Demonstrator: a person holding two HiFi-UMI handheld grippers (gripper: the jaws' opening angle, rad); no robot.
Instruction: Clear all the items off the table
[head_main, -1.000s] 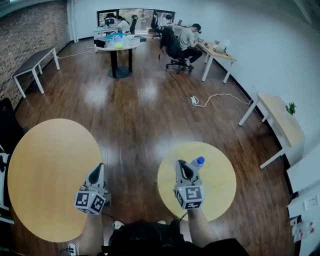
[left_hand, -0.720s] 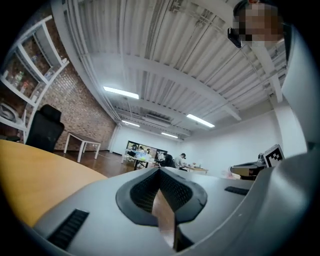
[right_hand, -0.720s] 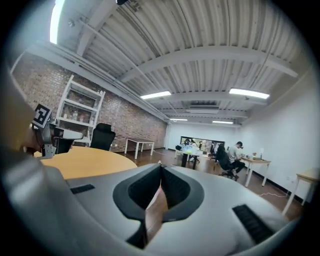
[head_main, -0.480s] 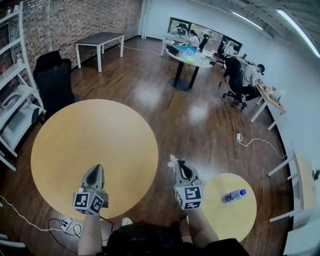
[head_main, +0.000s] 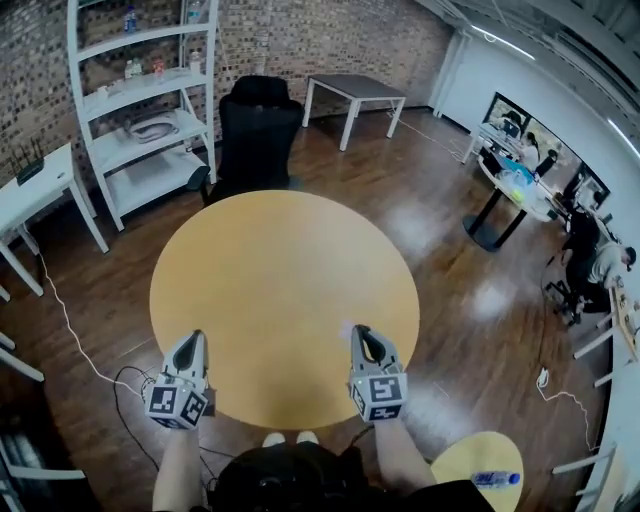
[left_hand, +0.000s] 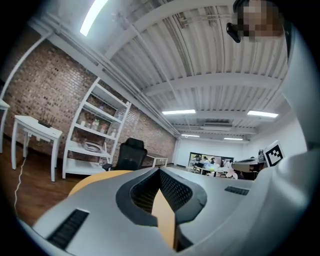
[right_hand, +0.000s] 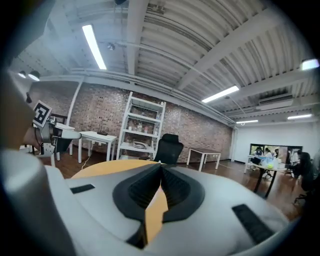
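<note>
A large round yellow table (head_main: 285, 290) fills the middle of the head view, and its top is bare. My left gripper (head_main: 191, 340) hovers over its near left edge, and my right gripper (head_main: 360, 333) over its near right edge. Both are shut with nothing between the fingers. In the left gripper view the jaws (left_hand: 160, 171) meet at the tip, with the yellow tabletop (left_hand: 92, 179) beyond. The right gripper (right_hand: 161, 166) looks the same in its own view. A clear water bottle with a blue cap (head_main: 497, 479) lies on a small round yellow table (head_main: 465, 462) at the bottom right.
A black office chair (head_main: 258, 125) stands at the far side of the big table. Behind it are a white shelf unit (head_main: 140, 120) and a grey table (head_main: 355, 90). A white table (head_main: 30, 190) is at the left. Cables (head_main: 70, 330) trail on the wooden floor.
The head view has swung to the left, from the small table with the bottle to the large bare table. Both grippers stay shut, at the same places in the frame.
</note>
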